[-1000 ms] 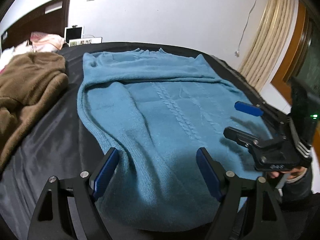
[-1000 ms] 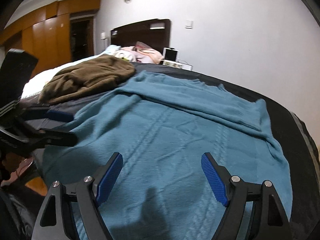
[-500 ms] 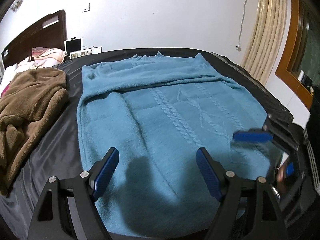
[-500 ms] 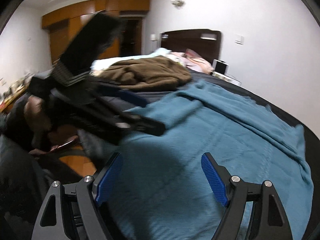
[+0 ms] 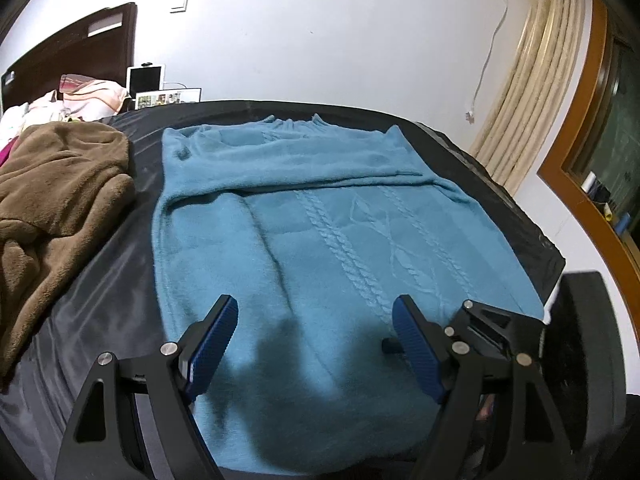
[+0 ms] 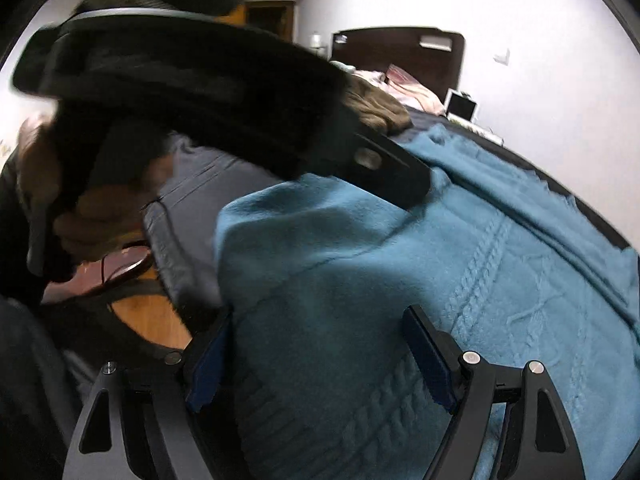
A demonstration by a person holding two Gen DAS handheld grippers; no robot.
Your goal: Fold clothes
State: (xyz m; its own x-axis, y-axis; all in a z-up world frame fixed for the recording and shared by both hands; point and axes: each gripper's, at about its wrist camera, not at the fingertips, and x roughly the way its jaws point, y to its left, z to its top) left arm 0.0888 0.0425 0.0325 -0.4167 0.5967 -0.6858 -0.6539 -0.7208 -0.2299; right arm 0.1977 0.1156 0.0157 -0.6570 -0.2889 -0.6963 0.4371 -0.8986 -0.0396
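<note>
A teal cable-knit sweater point(image 5: 320, 240) lies flat on the dark bed cover point(image 5: 100, 300), its sleeves folded across the chest at the far end. My left gripper point(image 5: 316, 340) is open and empty, hovering over the sweater's near hem. My right gripper point(image 6: 320, 356) is open, low over the sweater point(image 6: 440, 280) at its hem corner by the bed edge. The right gripper's black body point(image 5: 492, 328) shows just right of my left fingers. The left gripper's body point(image 6: 180, 92) crosses the top of the right wrist view.
A brown fleece garment point(image 5: 56, 200) is heaped on the bed to the left of the sweater. Pillows, a tablet point(image 5: 146, 78) and a dark headboard stand at the far end. Curtains point(image 5: 532, 92) and a wooden frame are on the right. Wooden floor point(image 6: 152, 316) lies beyond the bed edge.
Both grippers pulled back toward the sweater's near hem and came close together. The right gripper swung left toward the bed edge. The sweater has not moved.
</note>
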